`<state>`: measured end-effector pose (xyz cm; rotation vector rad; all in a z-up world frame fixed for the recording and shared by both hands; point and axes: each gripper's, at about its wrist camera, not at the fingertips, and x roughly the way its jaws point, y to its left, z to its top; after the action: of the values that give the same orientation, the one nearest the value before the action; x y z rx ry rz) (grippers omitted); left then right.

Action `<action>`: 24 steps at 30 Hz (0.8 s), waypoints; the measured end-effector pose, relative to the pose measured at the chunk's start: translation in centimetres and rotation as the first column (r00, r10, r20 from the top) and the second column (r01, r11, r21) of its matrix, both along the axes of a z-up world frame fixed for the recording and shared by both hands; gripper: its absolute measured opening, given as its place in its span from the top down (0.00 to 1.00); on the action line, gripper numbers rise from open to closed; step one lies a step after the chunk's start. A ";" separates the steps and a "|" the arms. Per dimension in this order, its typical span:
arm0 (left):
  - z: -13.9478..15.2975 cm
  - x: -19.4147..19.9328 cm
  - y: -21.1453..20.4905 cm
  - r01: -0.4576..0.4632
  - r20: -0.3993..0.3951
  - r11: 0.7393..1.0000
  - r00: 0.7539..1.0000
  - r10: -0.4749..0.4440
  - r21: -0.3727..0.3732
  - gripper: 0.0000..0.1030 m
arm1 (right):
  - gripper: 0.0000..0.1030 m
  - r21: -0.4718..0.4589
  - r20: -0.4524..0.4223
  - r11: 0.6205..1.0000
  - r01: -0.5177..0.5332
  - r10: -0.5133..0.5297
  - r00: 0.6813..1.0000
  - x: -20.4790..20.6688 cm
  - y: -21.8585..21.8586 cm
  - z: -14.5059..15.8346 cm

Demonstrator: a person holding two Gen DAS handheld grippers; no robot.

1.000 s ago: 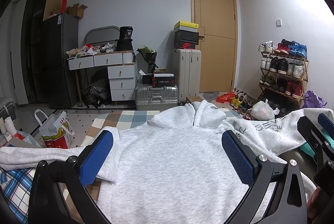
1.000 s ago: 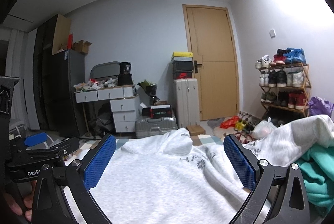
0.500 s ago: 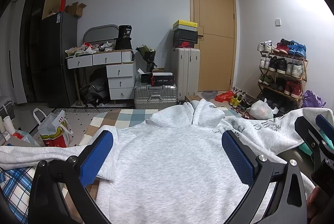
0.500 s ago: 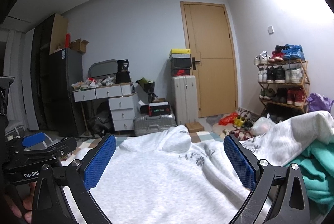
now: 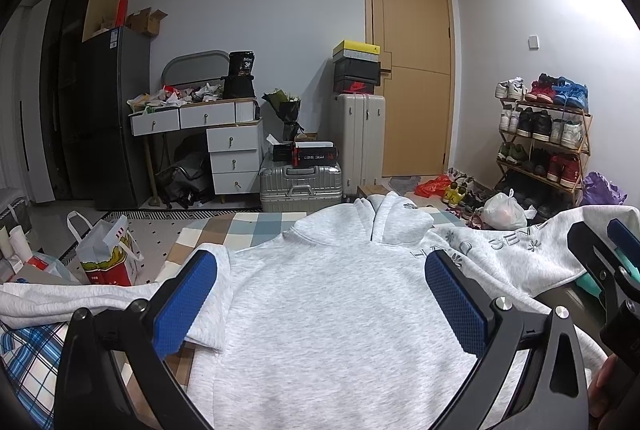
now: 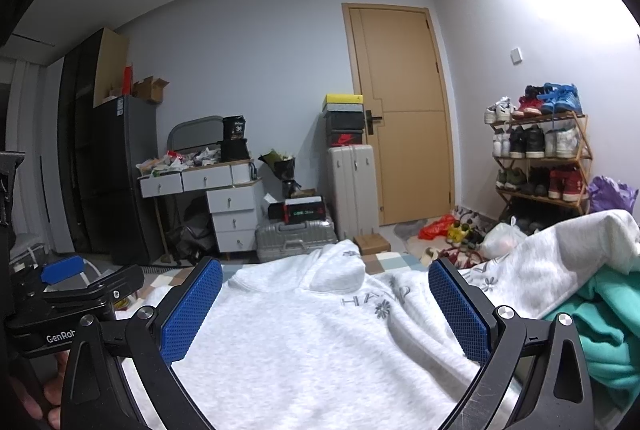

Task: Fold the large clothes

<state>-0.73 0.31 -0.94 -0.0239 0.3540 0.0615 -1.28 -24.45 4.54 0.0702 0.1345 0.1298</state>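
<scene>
A light grey hoodie (image 5: 332, 310) lies spread flat on the bed, hood (image 5: 394, 218) at the far end, left sleeve (image 5: 60, 300) stretched out left, right sleeve (image 5: 520, 250) with printed letters draped right. My left gripper (image 5: 320, 294) is open and empty, hovering over the hoodie's body. My right gripper (image 6: 326, 304) is open and empty, above the hoodie (image 6: 304, 342) near its right shoulder. The left gripper's body (image 6: 72, 306) shows at the left of the right wrist view.
A teal garment (image 6: 600, 326) lies at the right under the sleeve. A checked blanket (image 5: 24, 350) covers the bed. Beyond stand suitcases (image 5: 300, 181), a drawer desk (image 5: 224, 145), a shoe rack (image 5: 544, 141), a paper bag (image 5: 106, 254) and a door (image 5: 412, 69).
Both grippers stay open over the hoodie. The right wrist view has tilted slightly upward; the left has barely shifted.
</scene>
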 end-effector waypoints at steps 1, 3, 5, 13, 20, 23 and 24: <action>0.0 0.0 0.0 0.000 0.001 1.000 1.000 0.000 -0.001 0.01 | 0.00 0.000 0.000 1.000 0.000 0.000 1.000 0.0 0.0 0.0; 0.0 0.0 -0.1 0.000 0.001 1.000 1.000 0.000 -0.001 0.01 | 0.00 0.000 0.000 1.000 0.000 0.000 1.000 0.0 0.0 0.0; 0.0 0.1 -0.1 -0.002 0.002 1.000 1.000 0.002 0.001 0.01 | 0.00 0.000 0.001 1.000 -0.001 0.001 1.000 0.0 0.0 0.0; 0.1 -0.1 0.1 0.000 0.005 1.000 1.000 0.000 -0.003 0.01 | 0.00 0.001 -0.002 1.000 0.004 -0.004 1.000 0.0 -0.2 0.0; 0.1 -0.2 0.3 -0.007 0.007 1.000 1.000 0.007 -0.014 0.01 | 0.00 -0.003 -0.008 1.000 0.018 -0.018 1.000 0.2 -0.2 -0.1; 0.0 0.0 0.3 0.000 -0.002 1.000 1.000 0.000 -0.014 0.01 | 0.00 -0.002 -0.017 1.000 0.029 -0.029 0.999 0.5 -0.4 -0.3; -0.2 0.1 0.3 0.004 -0.011 1.000 1.000 -0.004 -0.010 0.01 | 0.00 0.011 -0.023 1.000 0.027 -0.027 0.999 0.7 -0.7 -0.3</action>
<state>-0.64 0.58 -1.15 -0.0330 0.3651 0.0557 -0.61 -25.13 4.21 0.0844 0.1553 0.1027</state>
